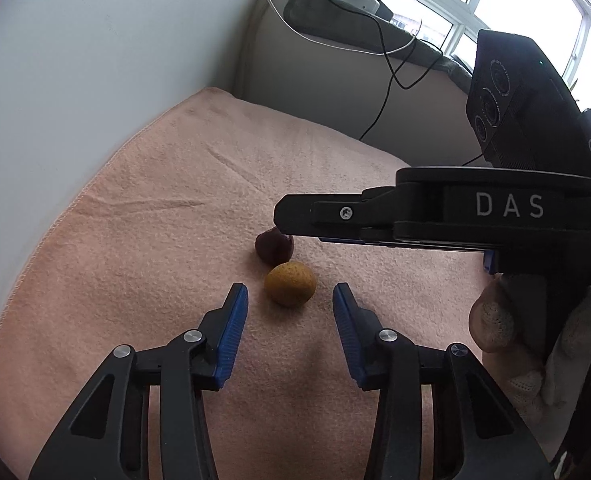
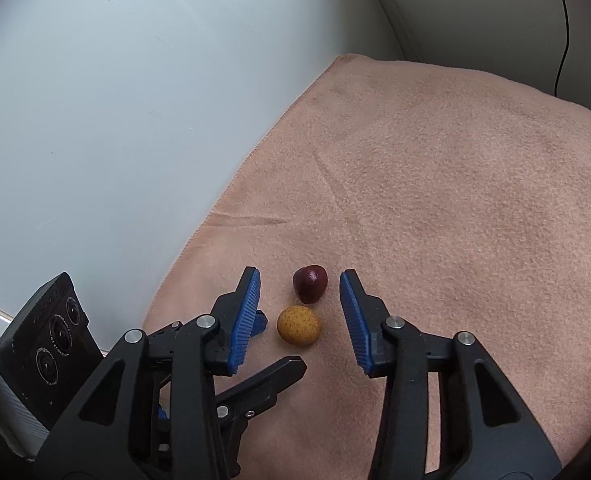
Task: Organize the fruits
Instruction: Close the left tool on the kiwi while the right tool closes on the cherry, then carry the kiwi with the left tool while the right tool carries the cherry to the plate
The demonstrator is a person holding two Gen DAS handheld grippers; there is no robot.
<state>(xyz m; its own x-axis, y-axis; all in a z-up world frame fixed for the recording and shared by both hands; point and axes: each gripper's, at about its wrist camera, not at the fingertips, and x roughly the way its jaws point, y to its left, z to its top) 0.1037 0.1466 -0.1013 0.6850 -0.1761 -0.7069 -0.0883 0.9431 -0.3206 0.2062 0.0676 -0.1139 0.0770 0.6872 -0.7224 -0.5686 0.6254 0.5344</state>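
Observation:
A small round yellow fruit [image 1: 290, 283] and a dark red fruit [image 1: 273, 246] lie side by side on a peach towel [image 1: 155, 240]. My left gripper [image 1: 290, 294] is open, its fingertips either side of the yellow fruit, just short of it. My right gripper [image 2: 300, 278] is open above both fruits, with the red fruit [image 2: 310, 283] between its tips and the yellow fruit [image 2: 298, 325] just behind. In the left wrist view the right gripper [image 1: 283, 216] comes in from the right, its tip over the red fruit. Neither gripper holds anything.
The towel [image 2: 455, 200] covers the table next to a white wall [image 1: 75, 80]. Beyond its far edge, a ledge [image 1: 375, 40] below a window carries cables and a white device. A gloved hand [image 1: 495, 320] holds the right gripper.

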